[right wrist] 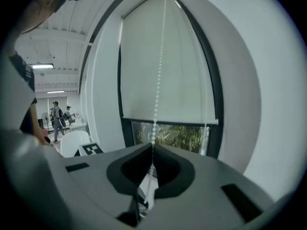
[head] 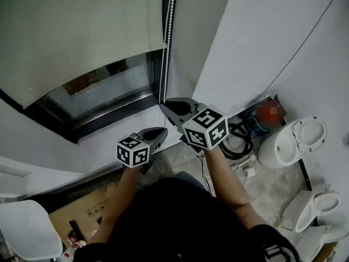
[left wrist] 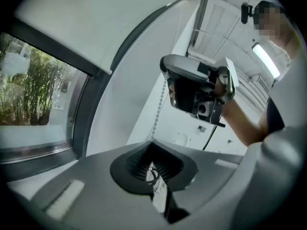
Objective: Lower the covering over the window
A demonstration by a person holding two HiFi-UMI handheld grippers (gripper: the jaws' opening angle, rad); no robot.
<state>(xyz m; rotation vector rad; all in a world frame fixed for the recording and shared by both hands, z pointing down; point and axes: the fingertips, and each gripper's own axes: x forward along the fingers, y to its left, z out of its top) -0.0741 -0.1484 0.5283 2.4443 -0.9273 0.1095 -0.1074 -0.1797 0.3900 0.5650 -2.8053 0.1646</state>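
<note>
A pale roller blind (head: 71,31) covers the upper part of a dark-framed window (head: 103,89), and its lower edge shows in the right gripper view as the blind (right wrist: 163,71) hangs above green foliage. A white bead chain (head: 170,37) hangs beside the frame. My right gripper (head: 163,107) is shut on the chain (right wrist: 158,80), which runs straight down into its jaws (right wrist: 153,146). Just below it, my left gripper (head: 162,131) is also shut on the chain (left wrist: 158,111) at its tips (left wrist: 152,142). The right gripper (left wrist: 164,71) sits above in that view.
Two white toilets (head: 294,141) (head: 316,206) stand on the floor to the right, with a coiled black hose (head: 240,138) near the wall. A white chair (head: 27,236) and a cardboard box (head: 82,214) sit at lower left. People (right wrist: 57,119) stand far off indoors.
</note>
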